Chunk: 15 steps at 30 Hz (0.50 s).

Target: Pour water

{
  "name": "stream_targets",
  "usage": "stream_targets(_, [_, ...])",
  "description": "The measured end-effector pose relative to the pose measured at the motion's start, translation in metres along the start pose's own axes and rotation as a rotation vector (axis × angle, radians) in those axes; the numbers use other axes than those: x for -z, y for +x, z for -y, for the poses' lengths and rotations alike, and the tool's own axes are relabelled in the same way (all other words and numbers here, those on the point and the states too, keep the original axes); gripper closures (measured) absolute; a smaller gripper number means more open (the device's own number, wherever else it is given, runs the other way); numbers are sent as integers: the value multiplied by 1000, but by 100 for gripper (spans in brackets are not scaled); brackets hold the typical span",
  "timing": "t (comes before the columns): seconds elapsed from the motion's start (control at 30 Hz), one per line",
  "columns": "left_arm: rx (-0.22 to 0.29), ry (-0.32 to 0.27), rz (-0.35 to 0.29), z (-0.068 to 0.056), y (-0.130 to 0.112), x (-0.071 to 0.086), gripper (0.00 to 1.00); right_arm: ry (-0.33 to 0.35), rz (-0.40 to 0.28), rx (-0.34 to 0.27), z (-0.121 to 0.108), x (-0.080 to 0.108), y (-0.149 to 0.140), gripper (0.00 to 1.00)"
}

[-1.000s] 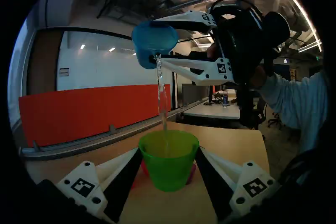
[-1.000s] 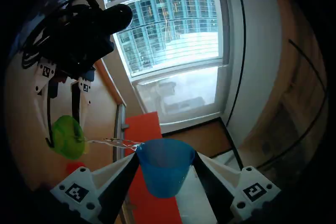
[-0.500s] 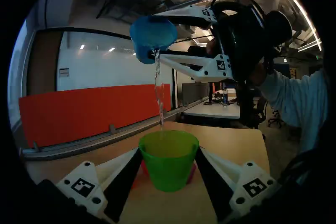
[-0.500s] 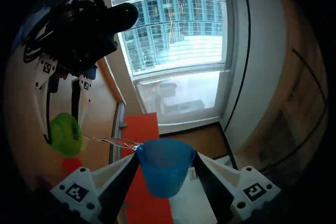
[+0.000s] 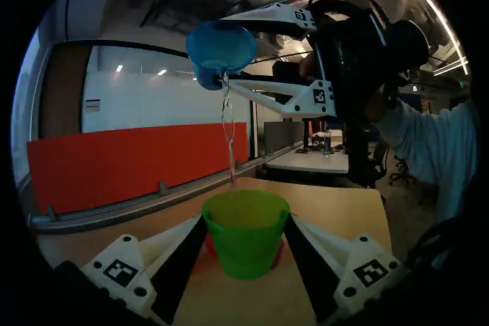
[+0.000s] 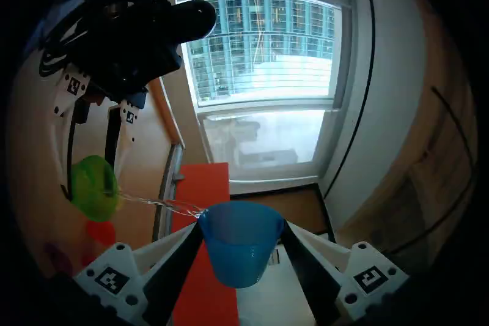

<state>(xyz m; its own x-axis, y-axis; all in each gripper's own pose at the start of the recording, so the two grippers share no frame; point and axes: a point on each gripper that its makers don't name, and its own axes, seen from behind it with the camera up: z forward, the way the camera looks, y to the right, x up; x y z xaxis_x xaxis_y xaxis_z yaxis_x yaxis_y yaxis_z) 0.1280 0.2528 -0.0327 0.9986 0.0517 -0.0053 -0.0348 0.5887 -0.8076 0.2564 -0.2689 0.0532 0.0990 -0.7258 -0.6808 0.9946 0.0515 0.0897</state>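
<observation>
In the left gripper view, my left gripper (image 5: 246,237) is shut on a green cup (image 5: 246,237) standing upright just above the wooden table (image 5: 342,207). High above it my right gripper (image 5: 223,63) holds a blue cup (image 5: 220,51) tipped sideways, and a thin stream of water (image 5: 228,133) falls from its rim toward the green cup. In the right gripper view, my right gripper (image 6: 241,251) is shut on the blue cup (image 6: 241,251); water (image 6: 160,203) runs from its rim toward the green cup (image 6: 93,188), held by the left gripper (image 6: 91,173).
Red cups (image 5: 211,246) lie behind the green cup on the table. An orange wall panel (image 5: 122,161) and a metal rail (image 5: 153,197) run along the table's far side. A person's sleeve (image 5: 428,148) is at right. A large window (image 6: 269,87) faces the right gripper.
The blue cup has risen slightly and rolled further over, its mouth now turned more toward the left gripper's camera. The water stream has thinned. The green cup has stayed in place.
</observation>
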Motion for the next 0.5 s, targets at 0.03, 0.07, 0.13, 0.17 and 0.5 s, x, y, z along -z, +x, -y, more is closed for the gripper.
stream_targets(0.03, [1,0,0,0,0,0,14,0,0,5,0,0,0,8])
stream_targets(0.07, [1,-1,0,0,0,0,14,1,-1,10,0,0,0,8])
stream_targets(0.13, [0,-1,1,-1,0,0,14,2,-1,23,0,1,1,8])
stream_targets(0.17, [0,-1,1,-1,0,0,14,2,-1,29,0,1,1,8])
stream_targets(0.5, [1,2,1,0,3,0,14,10,5,79,-1,2,3,8])
